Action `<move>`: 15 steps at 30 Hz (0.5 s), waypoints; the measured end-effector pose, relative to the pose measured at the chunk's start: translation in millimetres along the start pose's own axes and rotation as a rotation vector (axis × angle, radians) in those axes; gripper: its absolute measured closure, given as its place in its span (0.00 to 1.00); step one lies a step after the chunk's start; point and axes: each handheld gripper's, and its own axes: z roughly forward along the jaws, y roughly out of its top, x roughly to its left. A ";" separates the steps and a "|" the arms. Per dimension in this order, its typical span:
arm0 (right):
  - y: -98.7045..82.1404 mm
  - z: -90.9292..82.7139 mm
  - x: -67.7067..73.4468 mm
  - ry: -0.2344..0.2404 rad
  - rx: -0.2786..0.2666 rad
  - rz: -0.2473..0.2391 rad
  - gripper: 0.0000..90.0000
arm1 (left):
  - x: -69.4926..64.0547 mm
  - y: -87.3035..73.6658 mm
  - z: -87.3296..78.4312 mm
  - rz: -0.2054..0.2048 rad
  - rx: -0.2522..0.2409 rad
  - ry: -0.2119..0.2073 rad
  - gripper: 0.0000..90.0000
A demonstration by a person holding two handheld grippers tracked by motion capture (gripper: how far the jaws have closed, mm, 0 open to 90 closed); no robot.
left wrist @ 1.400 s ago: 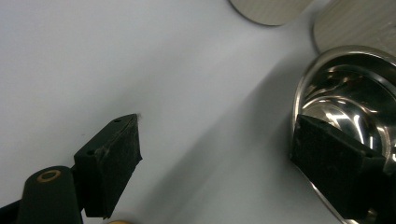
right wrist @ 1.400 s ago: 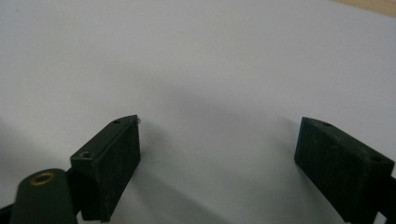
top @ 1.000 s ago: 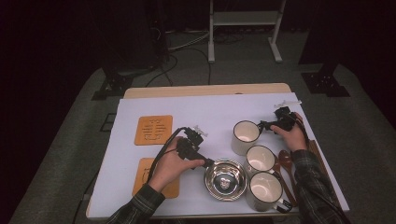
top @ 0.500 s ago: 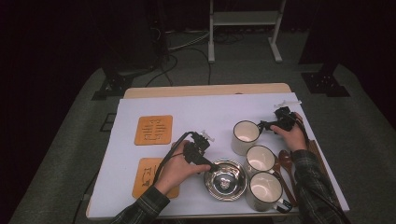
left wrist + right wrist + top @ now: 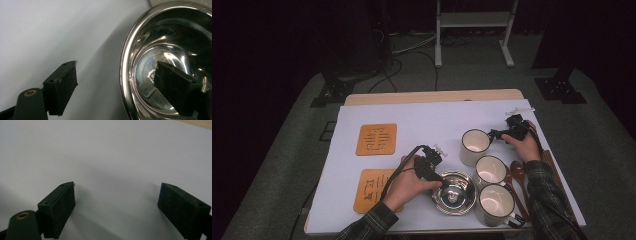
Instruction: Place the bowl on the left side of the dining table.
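steel bowl point(image 5: 172, 62) rim cut off at frame edges

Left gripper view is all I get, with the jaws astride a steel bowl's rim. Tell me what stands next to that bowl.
Observer: Three white mugs stand in a row just right of the steel bowl.
Operator: Report the other gripper.
Observer: The right gripper is beside the farthest mug, jaws open with only the white sheet between them.
Operator: Now give me the bowl's left side.
Observer: Two wooden coasters lie there on the sheet, one behind the other.
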 end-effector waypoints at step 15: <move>0.0 0.0 0.2 -0.001 -0.001 -0.001 0.14 | -5.5 -1.0 7.6 0.013 0.011 -0.013 0.41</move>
